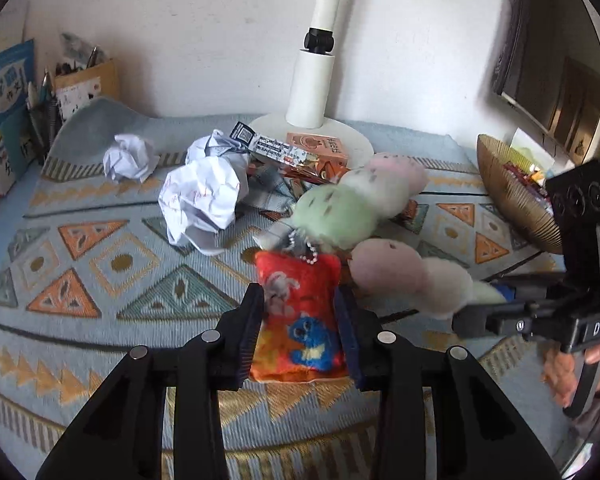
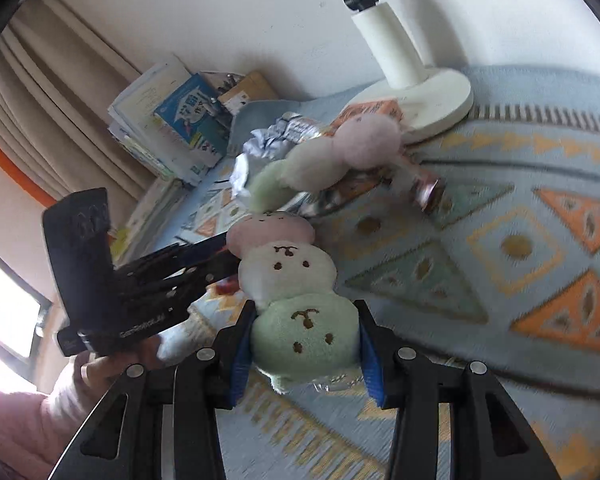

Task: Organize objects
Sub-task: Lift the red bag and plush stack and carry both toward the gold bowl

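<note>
A patterned cloth (image 1: 100,264), pale blue with orange and teal triangles and diamonds, covers the surface. On it lie two crumpled paper balls (image 1: 130,156) (image 1: 204,200), a heap of snack packets (image 1: 292,156) and a three-ball plush (image 1: 360,196) resting across them. The white round lamp base (image 1: 356,140) stands at the back by the wall, an orange carton (image 1: 316,145) on its edge. A ribbed gold bowl (image 1: 508,196) sits at the right; books (image 1: 4,108) and a pen holder (image 1: 44,116) stand at the left.
</note>
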Available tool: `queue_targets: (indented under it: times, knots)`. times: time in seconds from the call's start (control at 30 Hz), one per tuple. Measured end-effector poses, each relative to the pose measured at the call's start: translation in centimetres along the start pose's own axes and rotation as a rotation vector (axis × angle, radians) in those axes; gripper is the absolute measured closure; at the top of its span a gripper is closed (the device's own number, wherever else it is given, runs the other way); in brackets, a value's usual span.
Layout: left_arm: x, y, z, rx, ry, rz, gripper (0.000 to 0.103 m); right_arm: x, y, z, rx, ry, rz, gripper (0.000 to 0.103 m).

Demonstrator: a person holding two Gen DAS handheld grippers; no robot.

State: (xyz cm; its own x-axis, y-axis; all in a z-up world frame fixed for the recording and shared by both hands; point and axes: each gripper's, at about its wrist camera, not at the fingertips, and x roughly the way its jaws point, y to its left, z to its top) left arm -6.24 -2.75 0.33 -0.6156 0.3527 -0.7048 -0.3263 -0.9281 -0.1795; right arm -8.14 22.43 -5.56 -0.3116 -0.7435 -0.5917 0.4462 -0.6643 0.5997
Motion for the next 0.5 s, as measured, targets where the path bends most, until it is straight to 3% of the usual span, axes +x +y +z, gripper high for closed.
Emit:
queue_targets:
  times: [0.1,0.23,0.4,0.5]
  knots:
    - [-1.2,0.7,-0.3,-0.097,-0.021,-0.044,0.070,-0.5,1.0,-0.9,-0.008,0.008,0.010,0.058]
    - [-2.6,0.7,-0.1,-0.134,-0.057,-0.054,0.070,-1.7,2.1,-1.3,-0.024,-0.019,0.009,0.058]
    - [-3.5,-0.2,0.7,-0.104,-0.087,-0.035,0.070,-3.8,2.7,-1.4,-0.030,-0.081,-0.017,0.058]
    - [-2.5,-0.8,0.4,-0.062,-0.036,-0.011,0.069,-5.1,2.6,-1.3,-0.022,-0.115,-0.029,0.058]
